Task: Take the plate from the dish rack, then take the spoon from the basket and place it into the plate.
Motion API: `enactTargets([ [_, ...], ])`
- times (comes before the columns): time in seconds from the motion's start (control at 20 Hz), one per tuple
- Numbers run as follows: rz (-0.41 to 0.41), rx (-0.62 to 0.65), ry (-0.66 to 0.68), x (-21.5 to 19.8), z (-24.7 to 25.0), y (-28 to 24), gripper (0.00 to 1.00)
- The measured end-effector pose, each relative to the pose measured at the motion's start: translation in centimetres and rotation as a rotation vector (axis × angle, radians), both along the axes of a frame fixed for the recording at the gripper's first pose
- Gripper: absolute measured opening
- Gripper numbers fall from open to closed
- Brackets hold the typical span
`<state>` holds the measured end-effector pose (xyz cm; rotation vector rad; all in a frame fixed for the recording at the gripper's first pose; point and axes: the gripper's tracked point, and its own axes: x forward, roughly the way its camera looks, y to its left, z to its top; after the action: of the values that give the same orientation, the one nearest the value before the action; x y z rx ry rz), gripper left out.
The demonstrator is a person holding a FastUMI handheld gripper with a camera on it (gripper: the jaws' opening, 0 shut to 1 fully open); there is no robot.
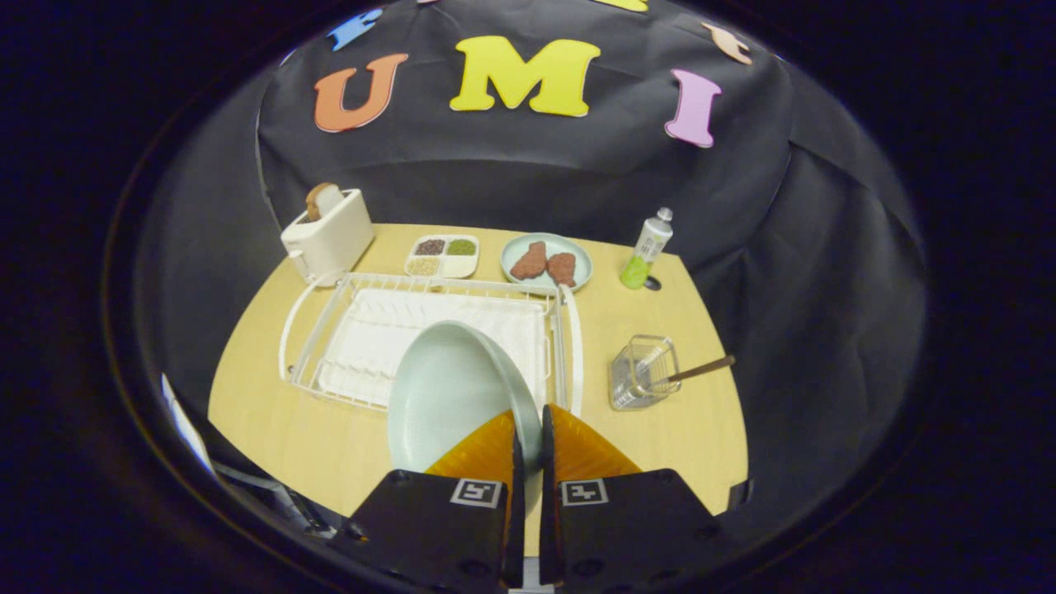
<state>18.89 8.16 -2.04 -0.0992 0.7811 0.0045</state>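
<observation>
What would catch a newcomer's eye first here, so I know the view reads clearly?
First, the pale plate, held on edge with its rim pinched between the gripper fingers, over the near end of the white dish rack. Next, beyond the fingers toward the spoon side, the wire basket with the spoon handle sticking out.

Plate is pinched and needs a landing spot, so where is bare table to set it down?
The hand-held gripper is shut on the plate. Bare table lies just in front of the dish rack, and between rack and basket. The far edge is crowded: toaster, divided dish, food plate, bottle.
</observation>
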Motion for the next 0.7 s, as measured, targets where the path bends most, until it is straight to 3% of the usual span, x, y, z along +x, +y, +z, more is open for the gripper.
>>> enactTargets([
  [0.55, 0.121, 0.407, 0.104, -4.7, -12.9, -2.5, 0.12],
  [0.7, 0.076, 0.44, 0.097, -4.2, -15.8, -3.7, 0.12],
])
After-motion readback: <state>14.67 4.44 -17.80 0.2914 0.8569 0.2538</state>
